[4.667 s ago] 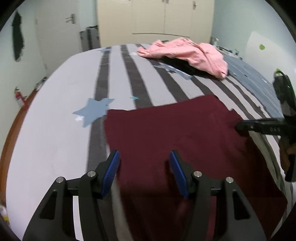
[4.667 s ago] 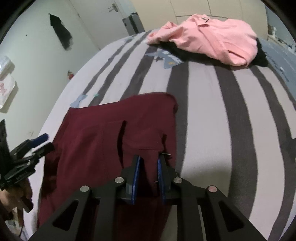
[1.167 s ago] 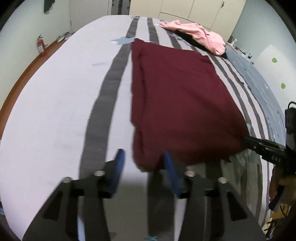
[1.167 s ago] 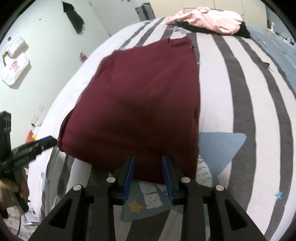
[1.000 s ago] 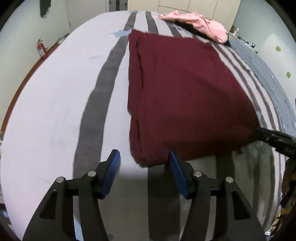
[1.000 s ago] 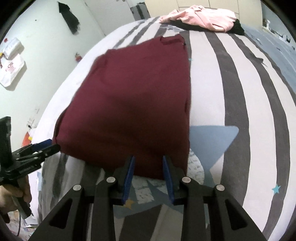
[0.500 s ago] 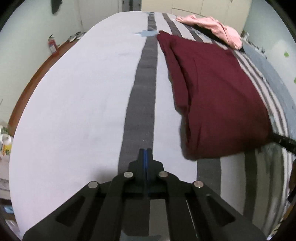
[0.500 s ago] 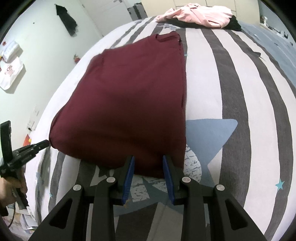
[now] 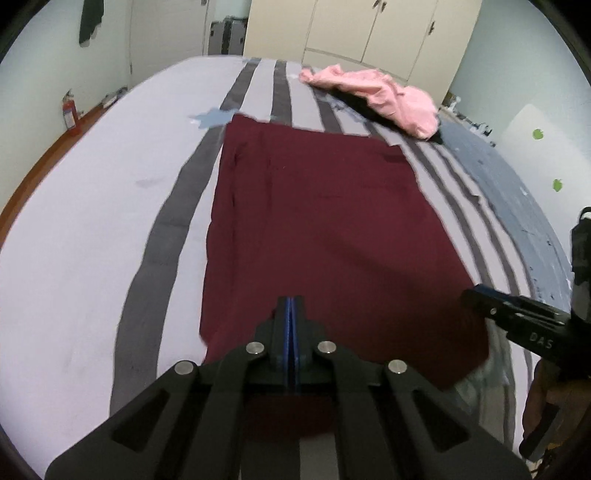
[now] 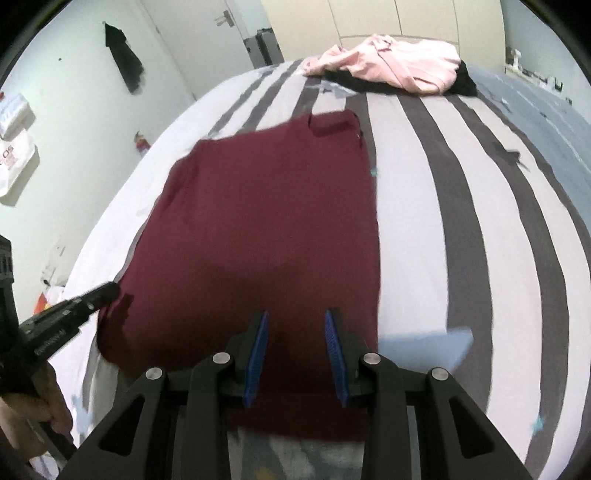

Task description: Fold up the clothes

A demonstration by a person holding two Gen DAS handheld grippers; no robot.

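Observation:
A maroon garment (image 9: 325, 229) lies folded flat in a long rectangle on the striped bed (image 9: 92, 229). In the left wrist view my left gripper (image 9: 290, 301) is shut, its blue pads pressed together just above the garment's near edge. I see no cloth between the pads. My right gripper (image 10: 296, 314) stands open over the near edge of the maroon garment (image 10: 266, 206), with nothing between its fingers. The right gripper (image 9: 517, 314) also shows at the garment's near right corner. The left gripper (image 10: 74, 306) shows by its near left corner.
A pink garment (image 9: 380, 92) lies crumpled on a dark one at the far end of the bed. A blue-grey cover (image 9: 509, 192) runs along the right side. A wooden floor edge (image 9: 33, 173), a wall and cupboards (image 9: 369, 33) surround the bed.
My left gripper, shut half a second ago over bare sheet to the left, has swung back over the garment's near edge. The right gripper has opened wider and moved forward over the garment.

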